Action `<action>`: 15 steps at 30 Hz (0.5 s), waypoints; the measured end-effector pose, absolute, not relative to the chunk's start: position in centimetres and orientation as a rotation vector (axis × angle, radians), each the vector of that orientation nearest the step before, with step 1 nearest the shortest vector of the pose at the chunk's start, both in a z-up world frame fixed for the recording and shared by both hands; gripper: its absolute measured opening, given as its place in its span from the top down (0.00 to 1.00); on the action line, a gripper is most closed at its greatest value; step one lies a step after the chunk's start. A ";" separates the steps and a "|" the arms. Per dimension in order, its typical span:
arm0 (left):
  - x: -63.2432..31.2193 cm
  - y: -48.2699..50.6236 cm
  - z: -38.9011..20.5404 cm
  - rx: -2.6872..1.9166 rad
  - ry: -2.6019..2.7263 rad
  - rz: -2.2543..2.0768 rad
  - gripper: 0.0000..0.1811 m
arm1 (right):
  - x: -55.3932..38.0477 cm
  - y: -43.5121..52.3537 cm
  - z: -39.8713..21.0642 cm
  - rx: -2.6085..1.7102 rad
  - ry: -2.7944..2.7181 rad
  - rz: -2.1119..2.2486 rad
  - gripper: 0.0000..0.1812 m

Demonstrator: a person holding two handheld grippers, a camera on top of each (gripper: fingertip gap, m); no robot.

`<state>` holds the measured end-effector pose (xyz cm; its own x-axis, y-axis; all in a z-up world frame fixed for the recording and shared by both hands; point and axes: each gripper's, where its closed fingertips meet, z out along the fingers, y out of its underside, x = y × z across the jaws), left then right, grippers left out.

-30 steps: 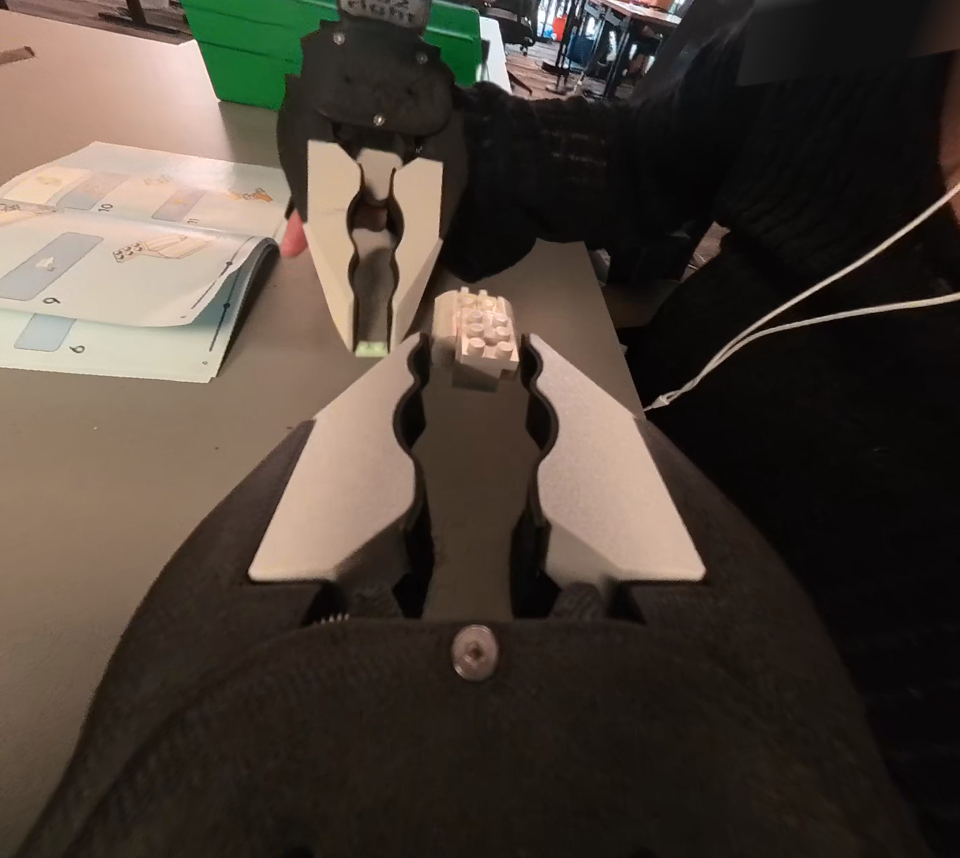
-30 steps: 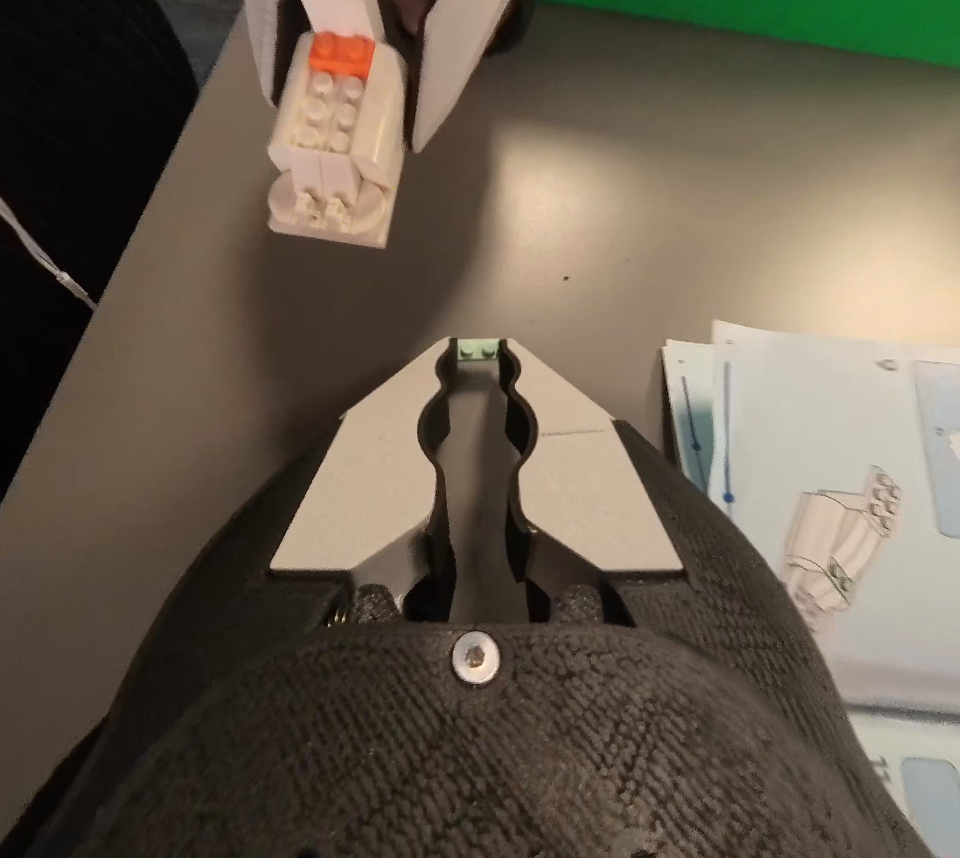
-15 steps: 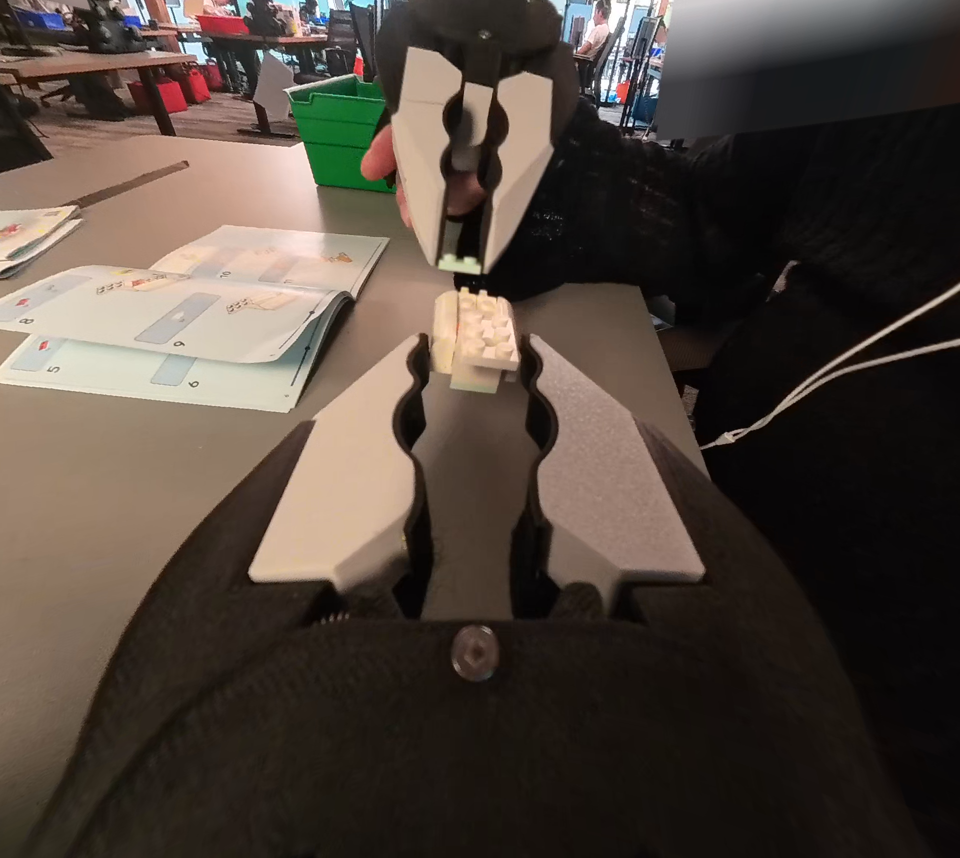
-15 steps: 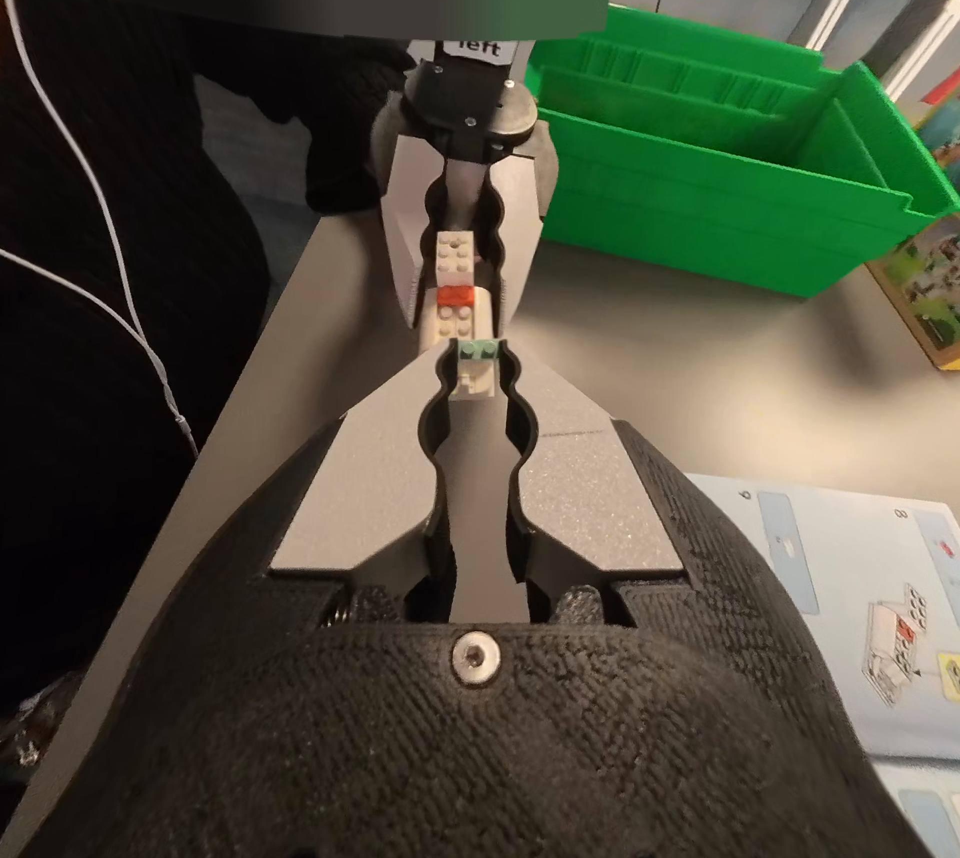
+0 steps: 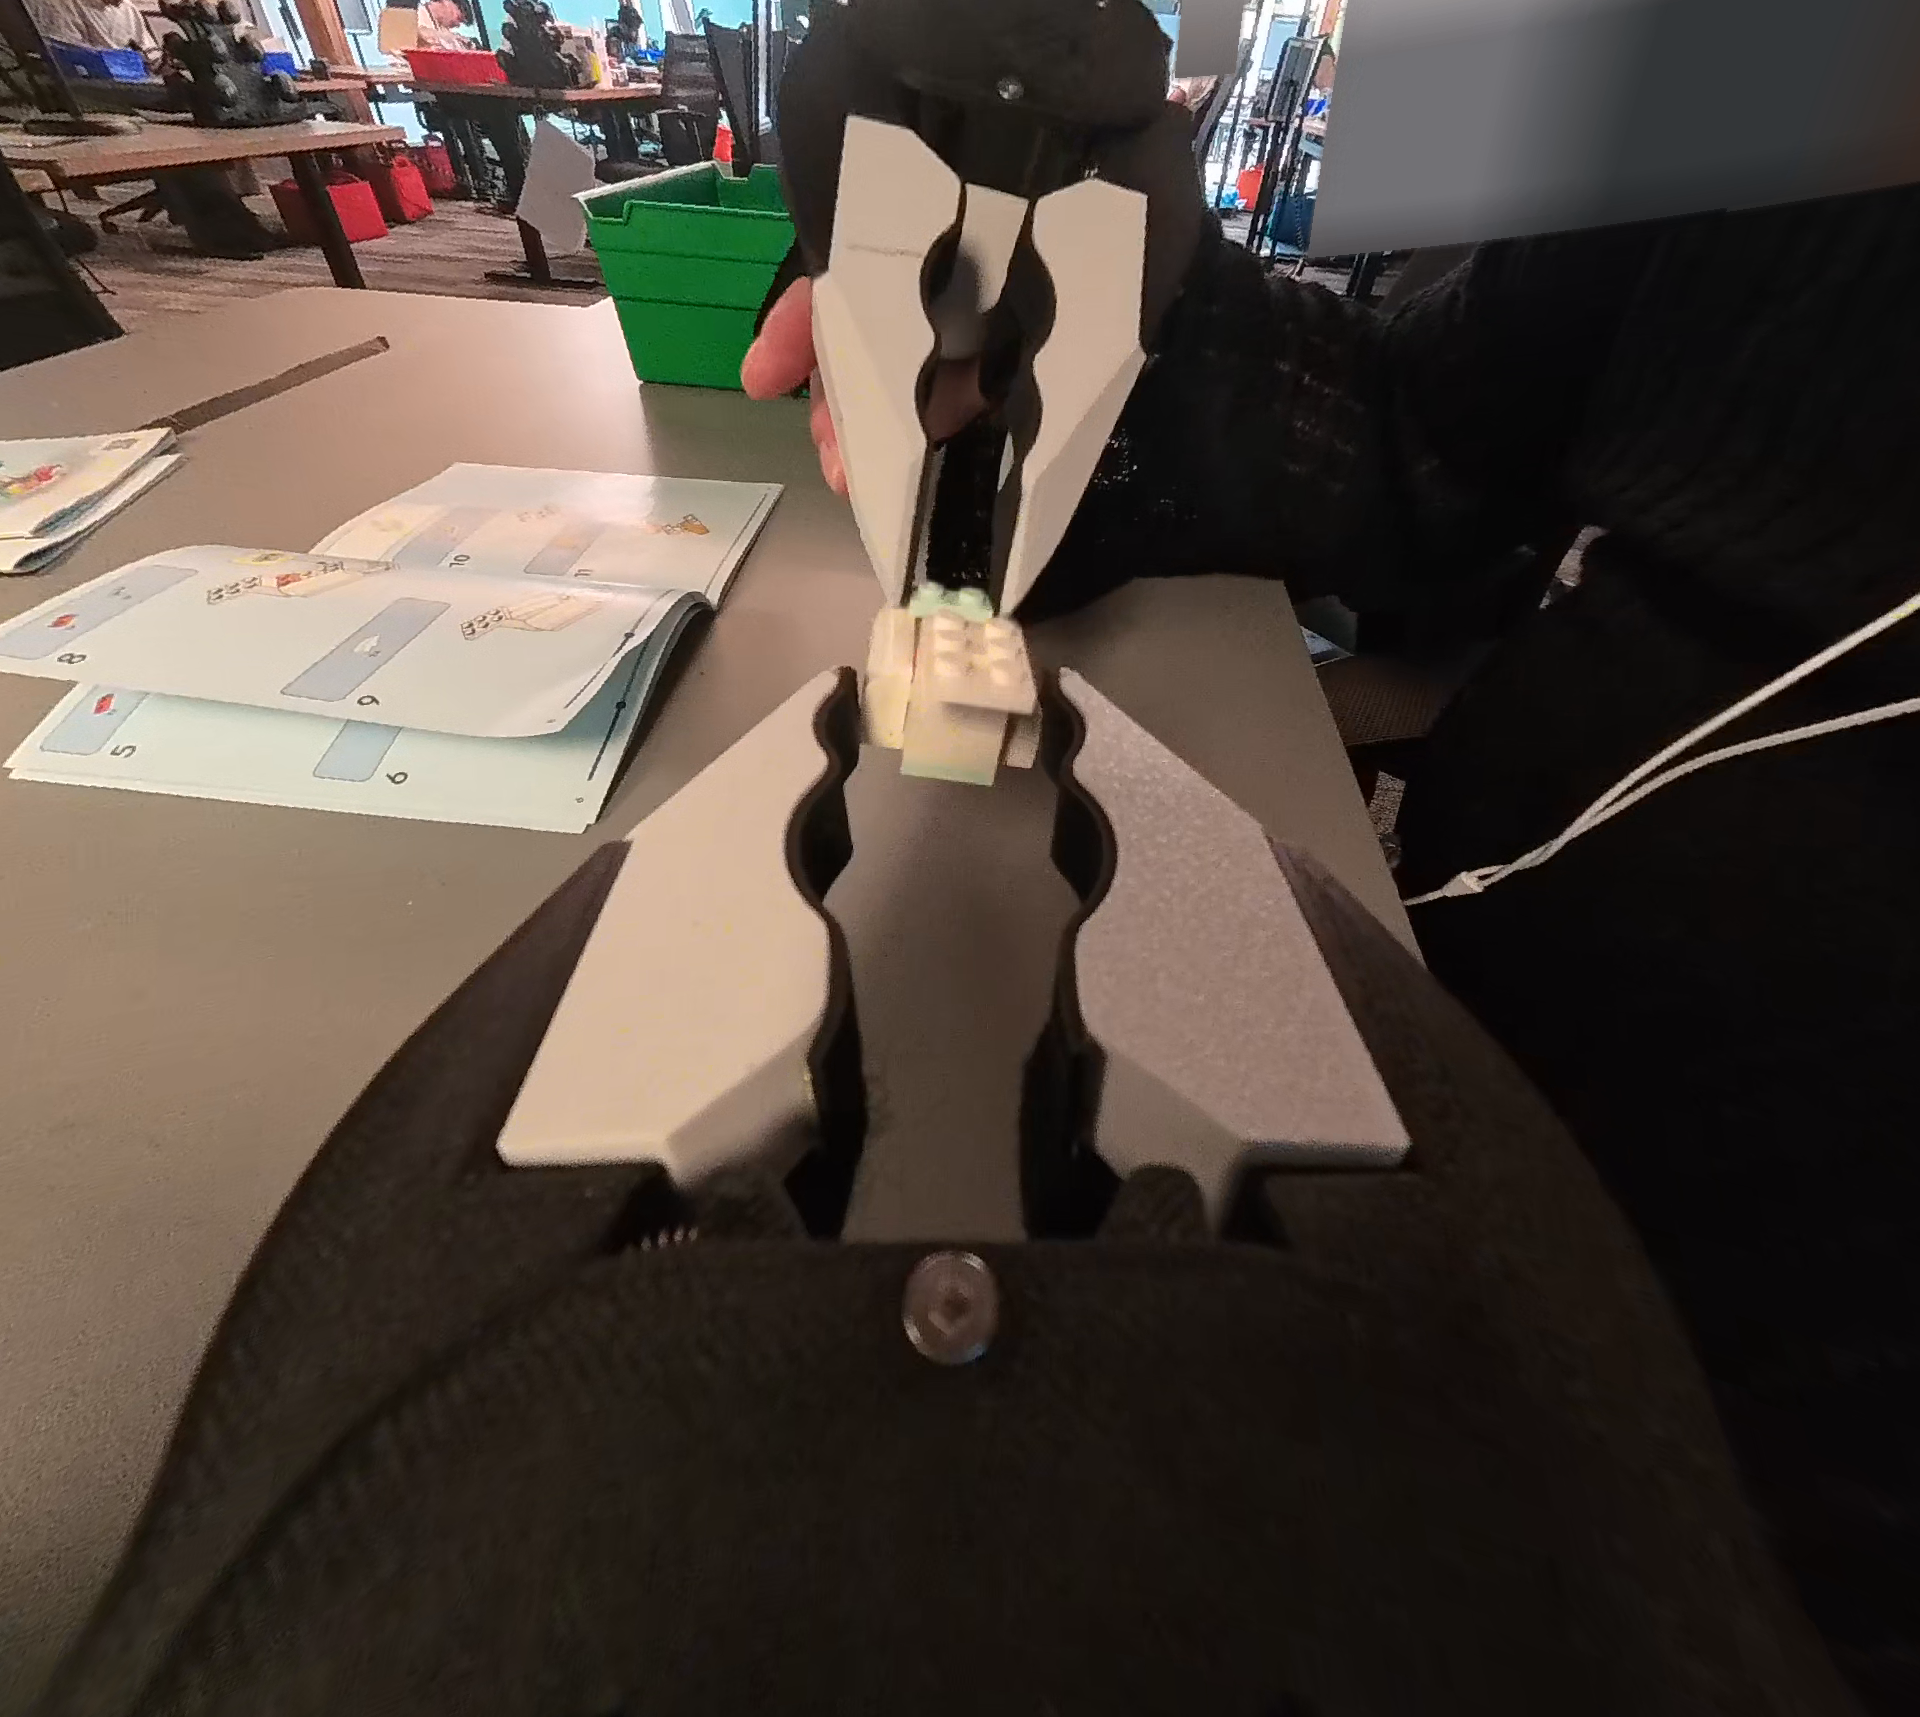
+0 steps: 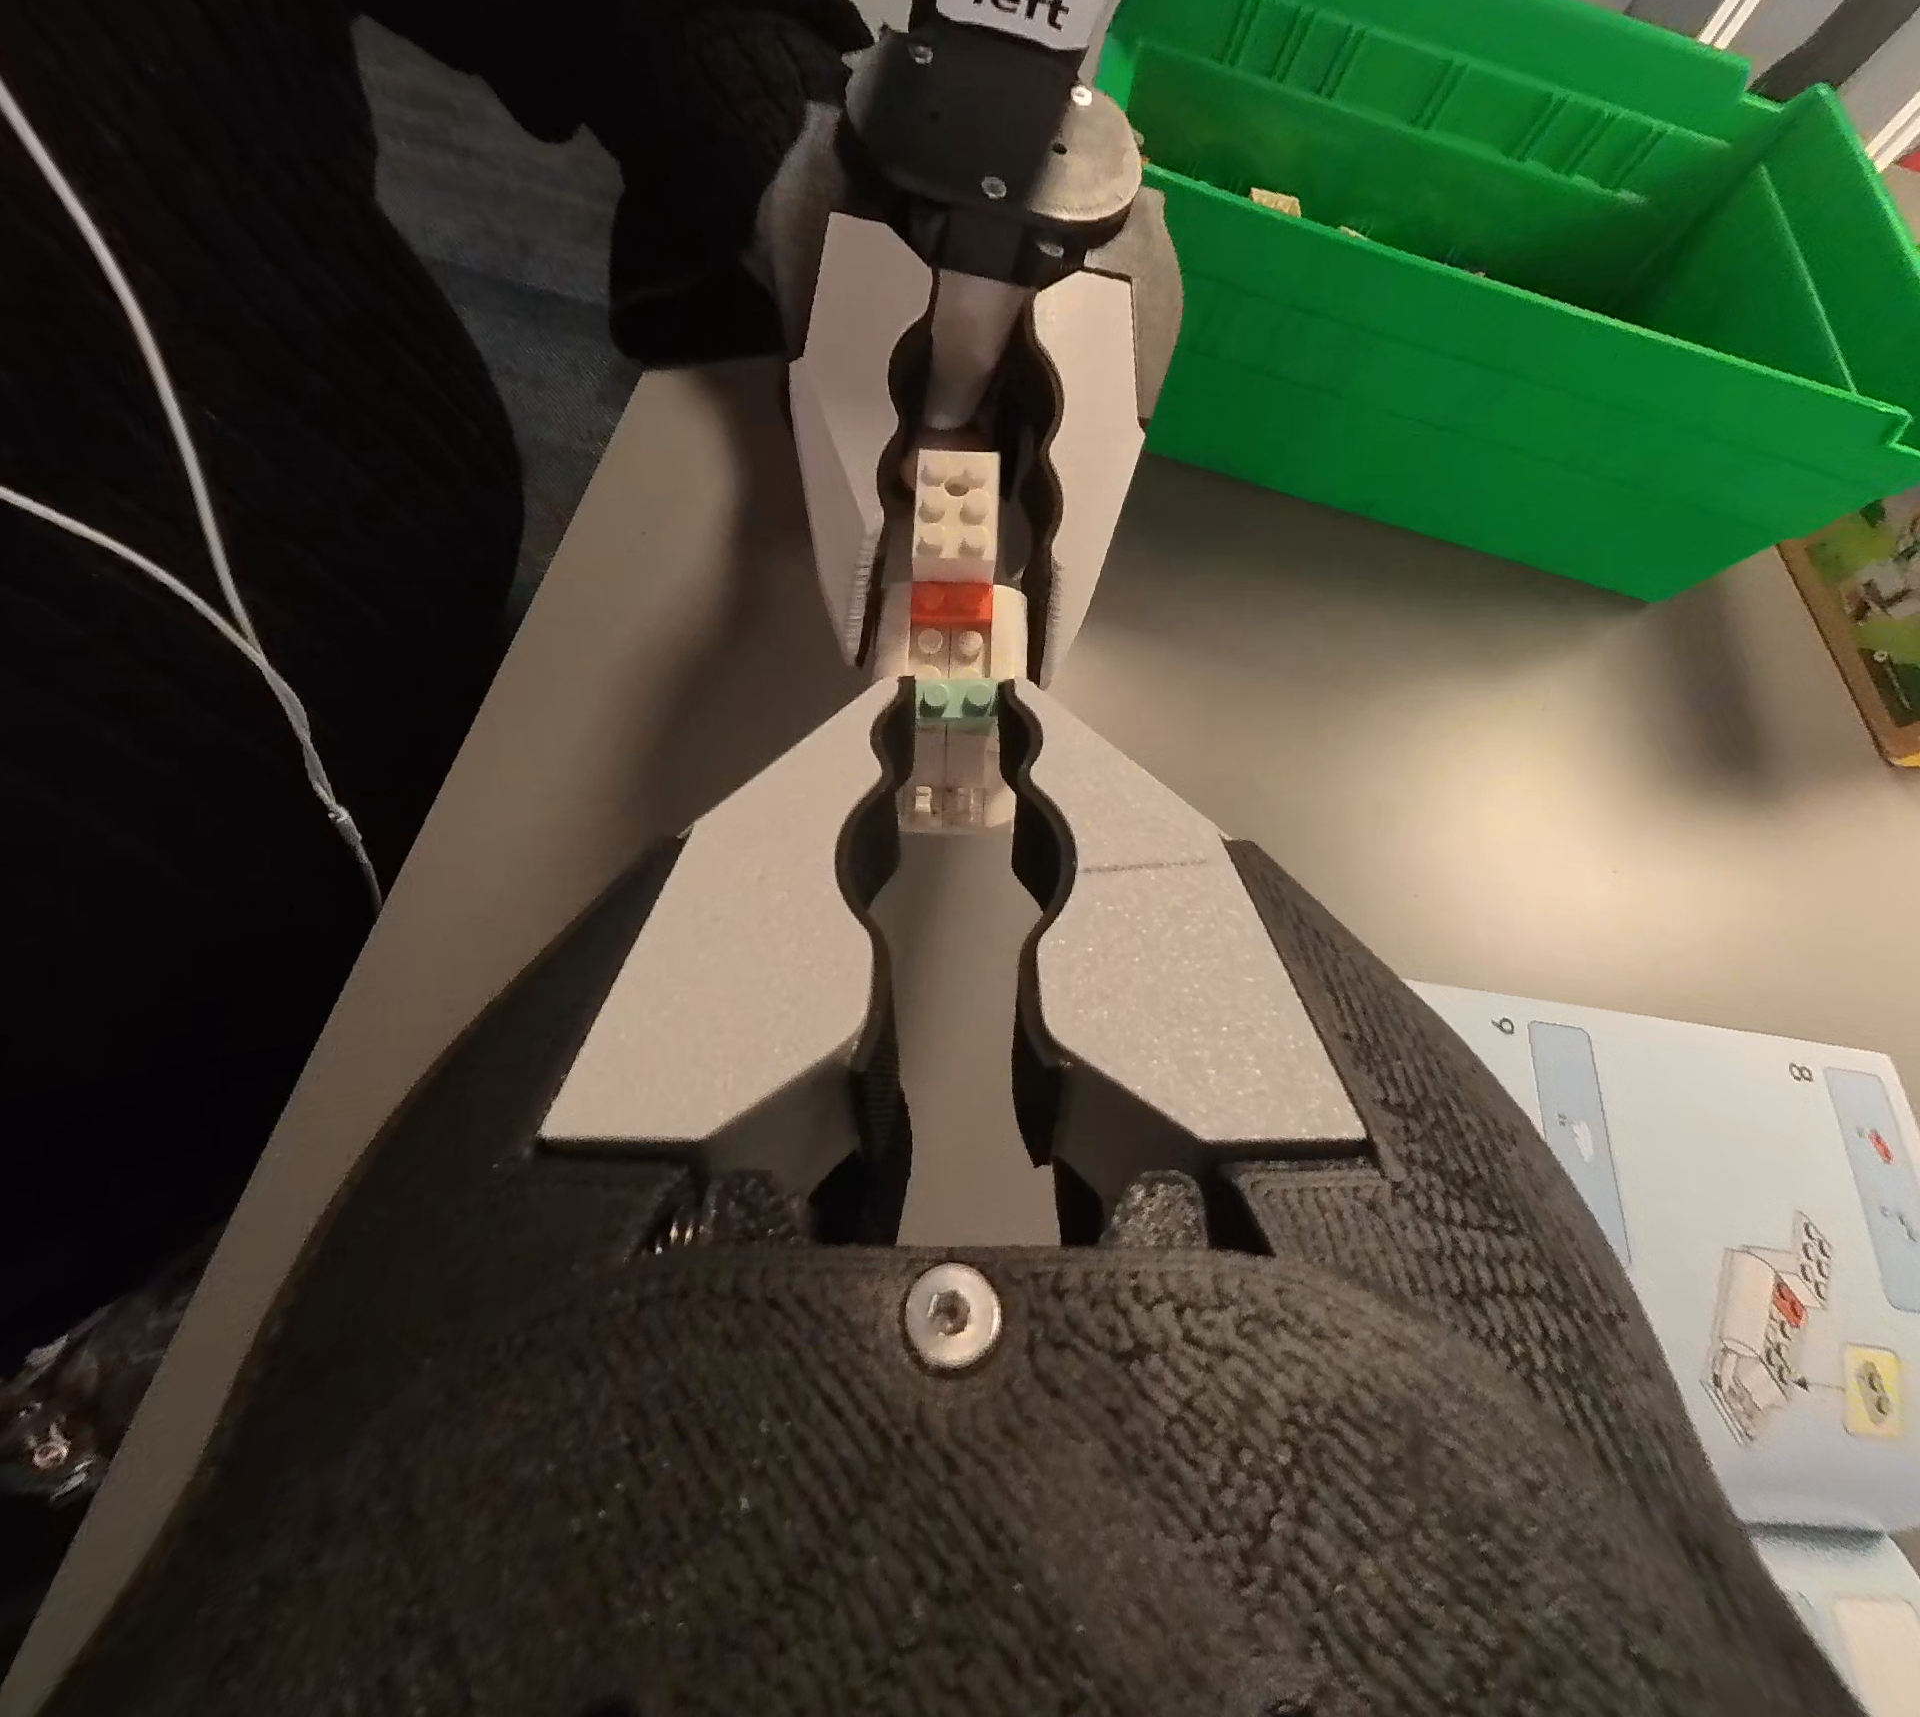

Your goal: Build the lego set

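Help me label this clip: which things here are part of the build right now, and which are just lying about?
In use:
- left gripper, shut on the white brick model
- right gripper, shut on the small green brick
- open instruction booklet

Lying about:
- green bin
- second booklet
- box at the table edge

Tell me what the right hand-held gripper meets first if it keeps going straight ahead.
Most likely the white brick assembly held in the left hand-held gripper. The right hand-held gripper, pinching a pale green piece, points straight at it; contact can't be confirmed.
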<state>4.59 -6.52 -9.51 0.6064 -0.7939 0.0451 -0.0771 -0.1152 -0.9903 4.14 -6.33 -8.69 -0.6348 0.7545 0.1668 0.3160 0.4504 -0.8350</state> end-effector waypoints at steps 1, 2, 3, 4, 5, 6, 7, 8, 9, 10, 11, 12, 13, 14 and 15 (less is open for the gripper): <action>4.6 -6.5 -9.5 -1.587 0.746 -0.717 0.81 | 4.2 -6.3 -8.8 -0.896 -2.180 1.093 0.92; 4.6 -6.5 -9.5 -1.587 0.746 -0.716 0.81 | 4.2 -6.3 -8.8 -0.900 -2.182 1.094 0.92; 4.6 -6.5 -9.4 -1.585 0.744 -0.716 0.81 | 4.2 -6.3 -8.8 -0.904 -2.180 1.098 0.92; 4.5 -6.5 -9.4 -1.583 0.741 -0.716 0.81 | 4.2 -6.3 -8.8 -0.908 -2.178 1.105 0.92; 4.5 -6.5 -9.3 -1.580 0.738 -0.716 0.81 | 4.2 -6.3 -8.7 -0.912 -2.175 1.112 0.92; 4.5 -6.5 -9.3 -1.579 0.734 -0.716 0.81 | 4.2 -6.2 -8.7 -0.917 -2.172 1.115 0.92; 4.5 -6.5 -9.2 -1.577 0.732 -0.718 0.81 | 4.2 -6.2 -8.7 -0.919 -2.169 1.117 0.92; 4.4 -6.5 -9.1 -1.574 0.729 -0.719 0.81 | 4.2 -6.2 -8.6 -0.919 -2.167 1.119 0.92; 4.4 -6.5 -9.0 -1.569 0.725 -0.717 0.81 | 4.1 -6.2 -8.6 -0.920 -2.164 1.120 0.92; 4.4 -6.4 -8.9 -1.563 0.721 -0.714 0.81 | 4.1 -6.2 -8.5 -0.921 -2.159 1.120 0.92; 4.3 -6.4 -8.8 -1.558 0.717 -0.711 0.81 | 4.1 -6.2 -8.4 -0.921 -2.155 1.119 0.92; 4.3 -6.4 -8.7 -1.553 0.714 -0.710 0.81 | 4.1 -6.2 -8.3 -0.922 -2.149 1.118 0.91; 4.2 -6.4 -8.6 -1.548 0.710 -0.710 0.81 | 4.0 -6.1 -8.2 -0.921 -2.142 1.116 0.91; 4.2 -6.4 -8.5 -1.543 0.704 -0.710 0.81 | 3.9 -6.1 -8.1 -0.919 -2.134 1.114 0.91; 4.1 -6.4 -8.4 -1.539 0.699 -0.712 0.81 | 3.9 -6.1 -7.9 -0.918 -2.123 1.113 0.91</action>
<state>4.13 -6.39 -8.40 0.6267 -0.7781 0.0424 -0.0281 -0.0769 -0.9966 3.86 -6.09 -7.95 -0.6040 0.7797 0.1648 0.3082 0.4193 -0.8539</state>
